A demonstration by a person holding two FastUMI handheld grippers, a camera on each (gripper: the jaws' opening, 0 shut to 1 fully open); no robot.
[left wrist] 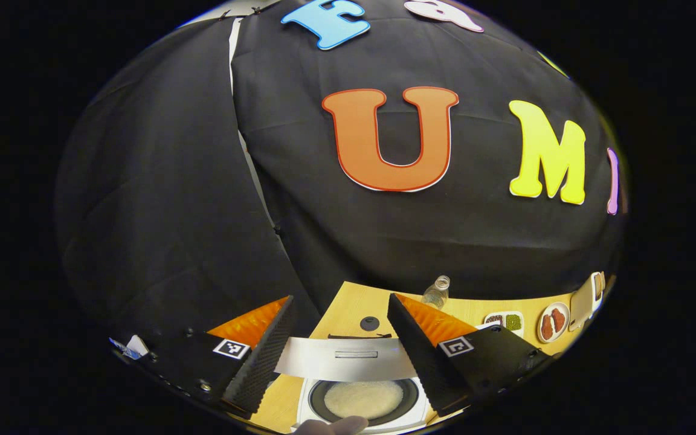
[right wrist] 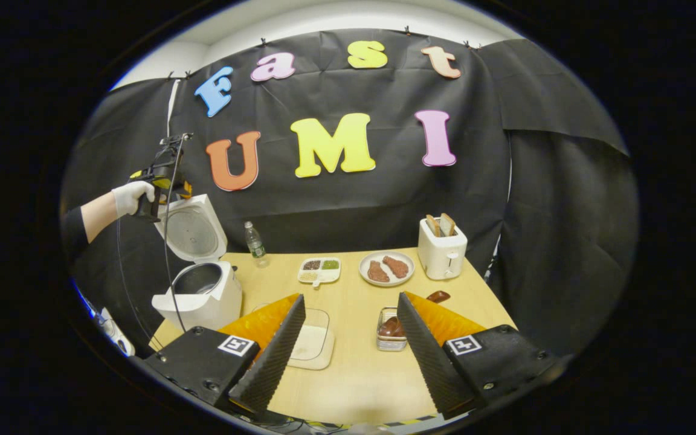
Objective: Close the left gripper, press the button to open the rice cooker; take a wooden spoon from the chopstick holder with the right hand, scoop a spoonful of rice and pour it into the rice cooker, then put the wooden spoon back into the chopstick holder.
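Note:
The white rice cooker [right wrist: 200,299] stands at the table's left with its lid [right wrist: 194,229] raised. A gloved hand holds my left gripper [right wrist: 157,175] high beside the top of that lid. In the left gripper view, my left gripper [left wrist: 341,302] is open above the cooker, and the inner pot [left wrist: 363,399] below holds white grains behind the lid's edge [left wrist: 345,357]. My right gripper [right wrist: 351,297] is open over the table, holding nothing. A brown wooden spoon [right wrist: 438,296] leans out of the wire chopstick holder [right wrist: 391,343] just ahead on the right. A clear box of rice [right wrist: 313,343] lies ahead on the left.
Towards the back of the table stand a water bottle [right wrist: 255,243], a divided dish [right wrist: 319,270], a plate of meat [right wrist: 386,267] and a white toaster [right wrist: 441,254]. A gloved fingertip [left wrist: 333,426] shows at the cooker's near edge. A small black disc [left wrist: 370,323] lies behind the cooker.

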